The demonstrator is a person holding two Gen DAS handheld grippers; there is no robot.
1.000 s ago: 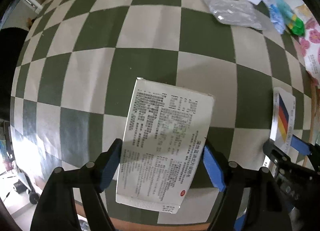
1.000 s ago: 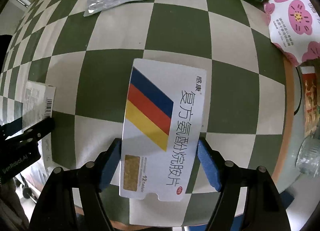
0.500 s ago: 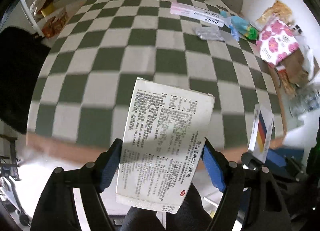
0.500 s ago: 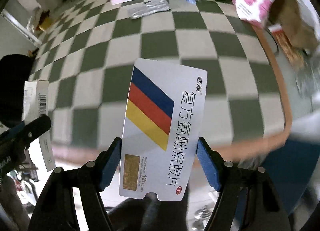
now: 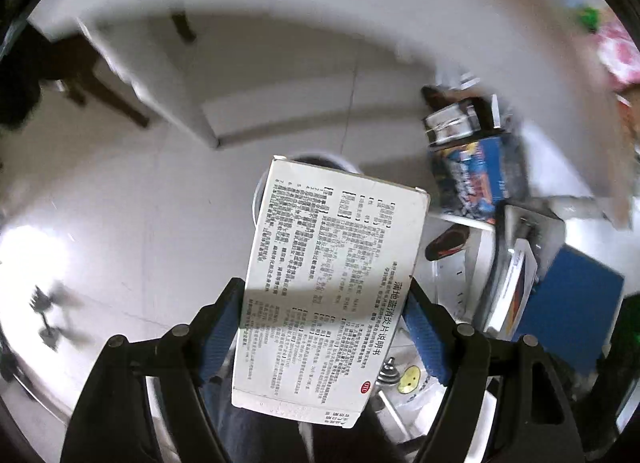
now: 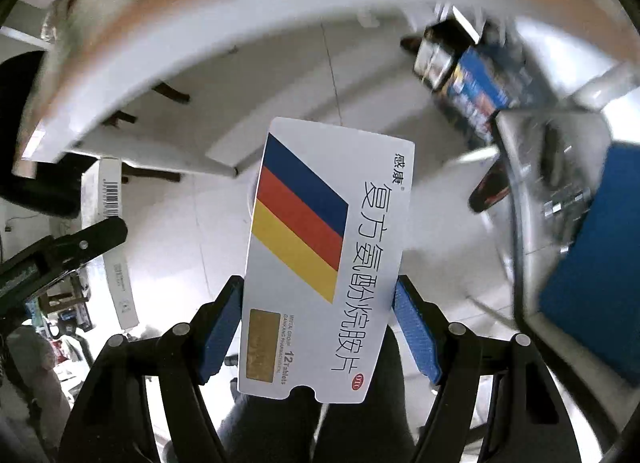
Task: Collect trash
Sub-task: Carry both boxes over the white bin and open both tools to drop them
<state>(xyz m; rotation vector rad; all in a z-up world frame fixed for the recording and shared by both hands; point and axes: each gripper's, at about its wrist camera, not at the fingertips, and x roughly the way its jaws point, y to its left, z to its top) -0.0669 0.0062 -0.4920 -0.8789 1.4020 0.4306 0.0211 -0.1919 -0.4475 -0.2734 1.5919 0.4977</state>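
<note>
My left gripper (image 5: 326, 327) is shut on a white medicine box with dense black print (image 5: 332, 283) and holds it in the air above the tiled floor. A white round bin rim (image 5: 320, 161) peeks out behind the box's top edge. My right gripper (image 6: 320, 323) is shut on a white medicine box with blue, red and yellow stripes (image 6: 324, 255), also held above the floor. The left gripper and its box show in the right wrist view (image 6: 104, 223) at the left; the striped box shows in the left wrist view (image 5: 516, 295) at the right.
The table's edge (image 6: 200, 35) arcs overhead, blurred. White floor tiles (image 5: 140, 223) lie below. A stack of blue printed boxes (image 5: 480, 179) stands at the right, beside a blue panel (image 5: 572, 303) and a dark shoe (image 5: 446, 243). Dark furniture legs (image 5: 116, 99) stand at the left.
Both grippers have swung away from the checkered tabletop and down towards the floor, each still holding its box. The table now passes overhead and the view is blurred by motion.
</note>
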